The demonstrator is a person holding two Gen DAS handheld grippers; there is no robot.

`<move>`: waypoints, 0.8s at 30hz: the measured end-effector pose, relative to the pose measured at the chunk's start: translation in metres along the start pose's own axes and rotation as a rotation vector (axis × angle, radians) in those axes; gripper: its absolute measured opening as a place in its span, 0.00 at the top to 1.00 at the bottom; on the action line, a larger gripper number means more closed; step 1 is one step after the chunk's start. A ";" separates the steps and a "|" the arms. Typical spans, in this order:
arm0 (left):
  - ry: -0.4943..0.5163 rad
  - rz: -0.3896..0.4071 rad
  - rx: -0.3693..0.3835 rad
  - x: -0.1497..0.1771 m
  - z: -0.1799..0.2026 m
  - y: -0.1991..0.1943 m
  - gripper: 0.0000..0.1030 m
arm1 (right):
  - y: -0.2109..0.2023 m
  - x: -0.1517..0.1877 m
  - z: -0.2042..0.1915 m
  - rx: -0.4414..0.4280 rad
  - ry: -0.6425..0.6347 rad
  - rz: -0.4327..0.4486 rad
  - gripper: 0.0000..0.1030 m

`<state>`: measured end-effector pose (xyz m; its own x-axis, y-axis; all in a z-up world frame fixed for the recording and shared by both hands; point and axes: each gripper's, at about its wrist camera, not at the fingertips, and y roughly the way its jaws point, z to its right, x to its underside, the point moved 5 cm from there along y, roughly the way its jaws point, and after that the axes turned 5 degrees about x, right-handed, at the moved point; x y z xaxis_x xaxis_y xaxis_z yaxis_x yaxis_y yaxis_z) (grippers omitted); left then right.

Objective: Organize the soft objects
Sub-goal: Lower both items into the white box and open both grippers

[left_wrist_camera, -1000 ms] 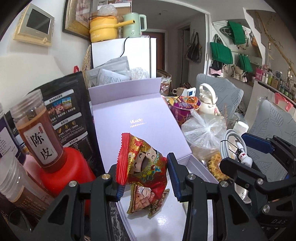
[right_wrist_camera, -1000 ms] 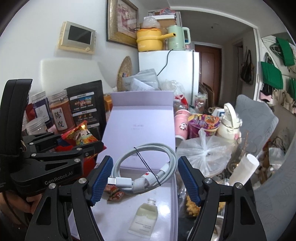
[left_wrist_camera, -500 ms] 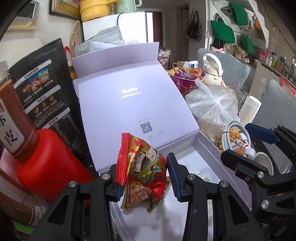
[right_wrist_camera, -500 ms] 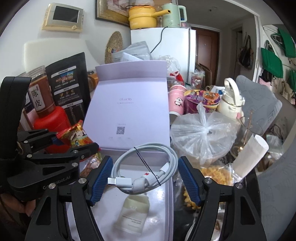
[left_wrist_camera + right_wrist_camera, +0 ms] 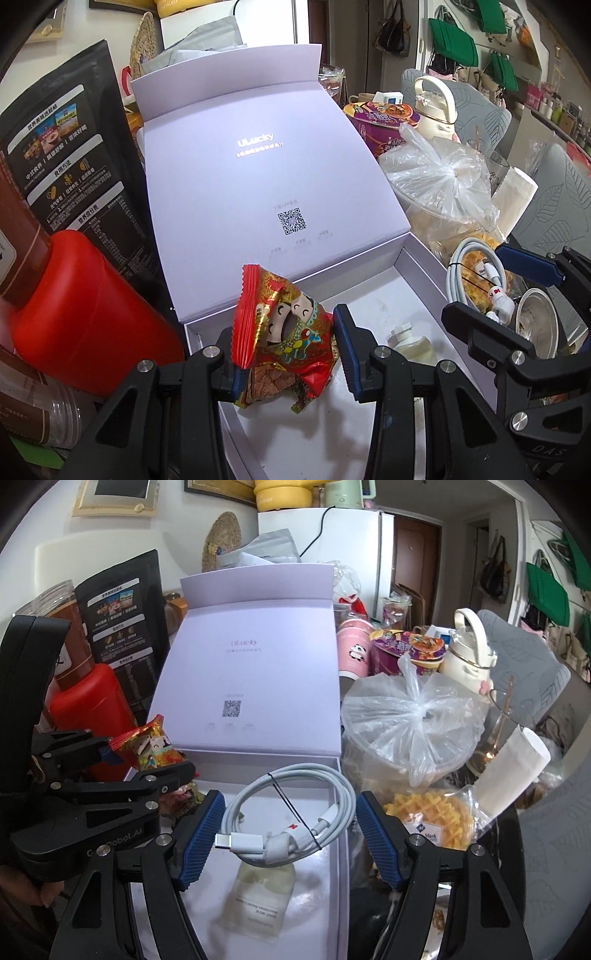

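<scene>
Plainly light and crinkly, the red snack packet (image 5: 284, 332) sits pinched in the left gripper (image 5: 286, 354), while the right gripper (image 5: 290, 834) clasps the limp coiled white cable (image 5: 291, 812).

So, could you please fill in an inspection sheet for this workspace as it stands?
Surface: hidden under clutter; open lilac box in the middle.
Job's things: red snack packet, coiled white cable, small flat bottle on the box floor.
Clutter: knotted plastic bag, red-capped jar, black pouch, waffle snacks.
Grippers: left tool shut on the packet; right tool shut on the cable.
Cables: only that coil.
Surroundings: white fridge.
</scene>
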<state>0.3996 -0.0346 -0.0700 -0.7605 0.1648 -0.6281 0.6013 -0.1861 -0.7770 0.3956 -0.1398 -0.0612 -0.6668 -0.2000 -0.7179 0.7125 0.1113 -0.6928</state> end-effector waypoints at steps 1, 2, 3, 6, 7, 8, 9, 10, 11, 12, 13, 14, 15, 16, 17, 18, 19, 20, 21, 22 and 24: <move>0.006 -0.003 -0.007 0.000 0.001 0.001 0.60 | 0.000 0.001 0.000 0.007 0.000 -0.003 0.28; 0.012 -0.008 -0.014 0.000 0.001 0.002 0.59 | 0.000 0.001 0.001 0.014 -0.001 -0.008 0.27; 0.016 -0.013 -0.014 0.000 0.002 0.002 0.55 | 0.001 0.001 0.001 0.019 -0.002 -0.012 0.27; 0.010 -0.027 -0.002 -0.001 0.004 0.004 0.27 | 0.002 0.001 0.004 0.042 -0.001 -0.029 0.27; 0.005 -0.022 -0.018 -0.002 0.003 0.003 0.21 | 0.001 0.002 0.007 0.052 0.002 -0.033 0.27; 0.006 -0.017 -0.034 -0.003 0.002 0.002 0.21 | 0.001 0.001 0.009 0.059 0.008 -0.034 0.27; 0.009 -0.009 -0.041 -0.003 0.002 0.001 0.21 | 0.000 0.001 0.011 0.063 0.016 -0.037 0.27; 0.012 -0.002 -0.042 -0.004 0.001 -0.001 0.21 | 0.000 0.001 0.013 0.063 0.025 -0.041 0.27; 0.010 0.001 -0.041 -0.004 0.001 -0.003 0.21 | -0.001 0.001 0.015 0.059 0.030 -0.043 0.27; 0.009 0.004 -0.040 -0.005 0.002 -0.004 0.21 | -0.002 0.001 0.016 0.057 0.035 -0.043 0.27; 0.011 0.007 -0.040 -0.005 0.002 -0.006 0.21 | -0.003 0.000 0.016 0.059 0.036 -0.039 0.27; 0.014 0.010 -0.040 -0.006 0.003 -0.008 0.21 | -0.004 0.000 0.016 0.063 0.034 -0.036 0.27; 0.016 0.014 -0.042 -0.006 0.004 -0.010 0.21 | -0.006 -0.001 0.016 0.065 0.031 -0.031 0.27; 0.015 0.018 -0.043 -0.006 0.004 -0.013 0.21 | -0.008 -0.002 0.015 0.064 0.029 -0.028 0.27; 0.011 0.022 -0.042 -0.006 0.005 -0.015 0.21 | -0.009 -0.002 0.015 0.063 0.028 -0.026 0.27; 0.007 0.025 -0.041 -0.006 0.005 -0.017 0.21 | -0.011 -0.002 0.015 0.062 0.029 -0.022 0.27; 0.005 0.028 -0.039 -0.007 0.005 -0.019 0.21 | -0.013 -0.003 0.015 0.063 0.030 -0.019 0.27; 0.004 0.030 -0.040 -0.007 0.005 -0.022 0.21 | -0.015 -0.003 0.015 0.063 0.031 -0.014 0.27; 0.005 0.033 -0.041 -0.008 0.006 -0.025 0.21 | -0.017 -0.004 0.015 0.061 0.033 -0.009 0.27; 0.009 0.041 -0.043 -0.009 0.007 -0.029 0.21 | -0.020 -0.004 0.014 0.059 0.036 -0.005 0.27; 0.013 0.057 -0.049 -0.011 0.007 -0.037 0.21 | -0.025 -0.005 0.015 0.056 0.045 0.006 0.27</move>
<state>0.3843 -0.0368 -0.0338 -0.7218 0.1675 -0.6716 0.6552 -0.1475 -0.7409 0.3842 -0.1561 -0.0394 -0.6708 -0.1552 -0.7252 0.7266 0.0580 -0.6846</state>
